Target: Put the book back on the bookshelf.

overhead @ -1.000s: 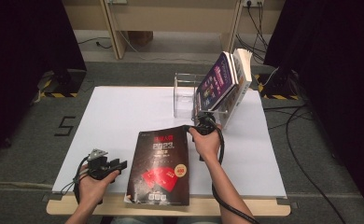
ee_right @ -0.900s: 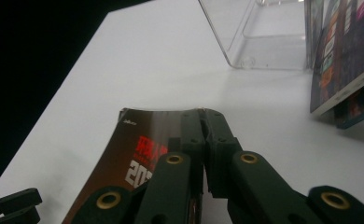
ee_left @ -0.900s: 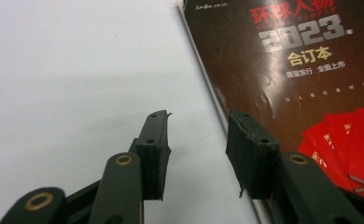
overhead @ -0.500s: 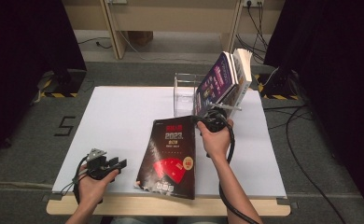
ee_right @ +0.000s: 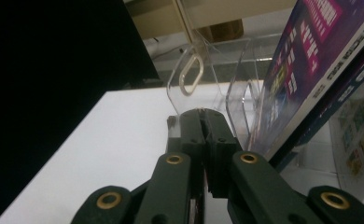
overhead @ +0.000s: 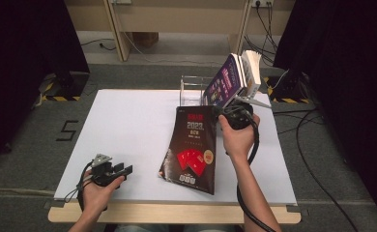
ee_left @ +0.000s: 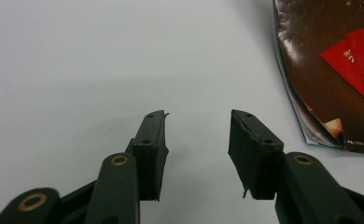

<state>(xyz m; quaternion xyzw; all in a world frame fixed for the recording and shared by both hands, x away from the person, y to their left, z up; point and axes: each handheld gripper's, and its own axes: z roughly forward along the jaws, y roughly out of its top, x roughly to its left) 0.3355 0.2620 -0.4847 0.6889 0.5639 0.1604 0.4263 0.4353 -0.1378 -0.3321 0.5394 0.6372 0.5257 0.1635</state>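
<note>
A dark book with "2023" and red cards on its cover is tilted up at its far edge, while its near edge rests on the white table. My right gripper is shut on that raised far edge, next to the rack. In the right gripper view the jaws are pressed together and point at the clear rack. My left gripper lies low at the table's near left, open with nothing between the jaws, which have just been opening. The book's corner lies to their right.
A clear acrylic rack stands at the table's far right. A purple book and other books lean in it. Cables trail over the floor at right. A "5" mark is on the floor at left.
My right gripper has risen and moved toward the rack, pulling the dark book's far edge up and along with it. The left hand has stayed in place.
</note>
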